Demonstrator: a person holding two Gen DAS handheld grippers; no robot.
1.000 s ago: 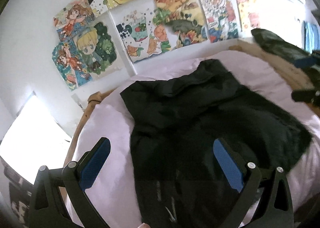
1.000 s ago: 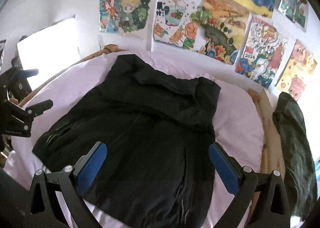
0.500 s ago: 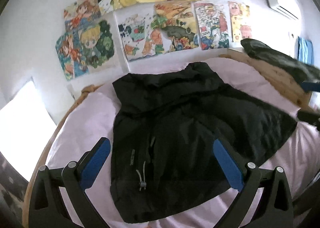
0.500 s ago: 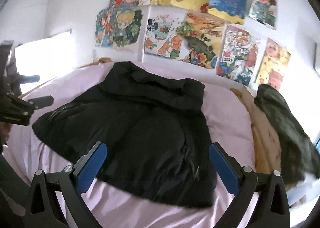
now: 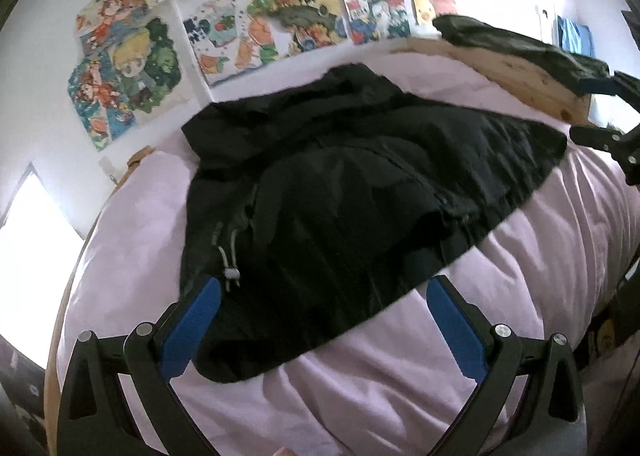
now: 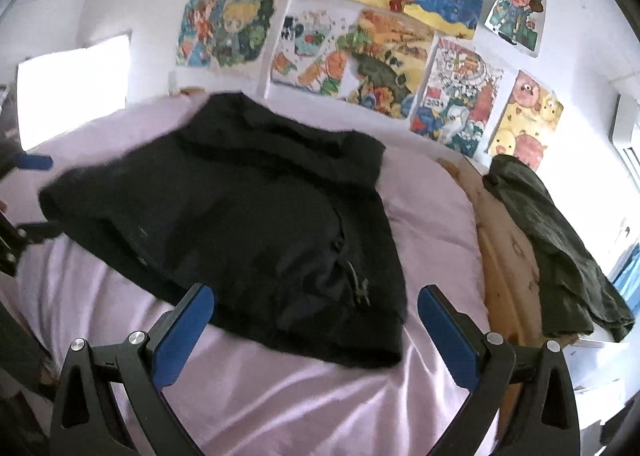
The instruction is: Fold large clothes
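Since the earlier frames we are noting that both grippers are sitting farther back from the jacket (image 5: pixel 340 191): its near hem, which ran out under the fingers before, is now lying wholly ahead of them with bare pink bedding (image 5: pixel 400 384) between. The jacket is lying spread on the bed, collar end toward the poster wall (image 6: pixel 360 35), hem toward us, its long axis running from us to the wall. The left gripper (image 5: pixel 320 330) is hanging spread wide and holding nothing, its left blue pad overlapping the hem corner beside the white cord toggle (image 5: pixel 231 274) in the picture. The right gripper (image 6: pixel 316 330) is likewise gaping and empty, with the hem edge and a zipper pull (image 6: pixel 360 288) just ahead of it. Each gripper is showing at the edge of the other's view, flanking the jacket. We are judging neither hand clearly nearer; each is facing its own hem corner, tilted down across the bed. A second dark garment (image 6: pixel 560 248) is draped over the wooden bed rail (image 6: pixel 508 268), well apart.
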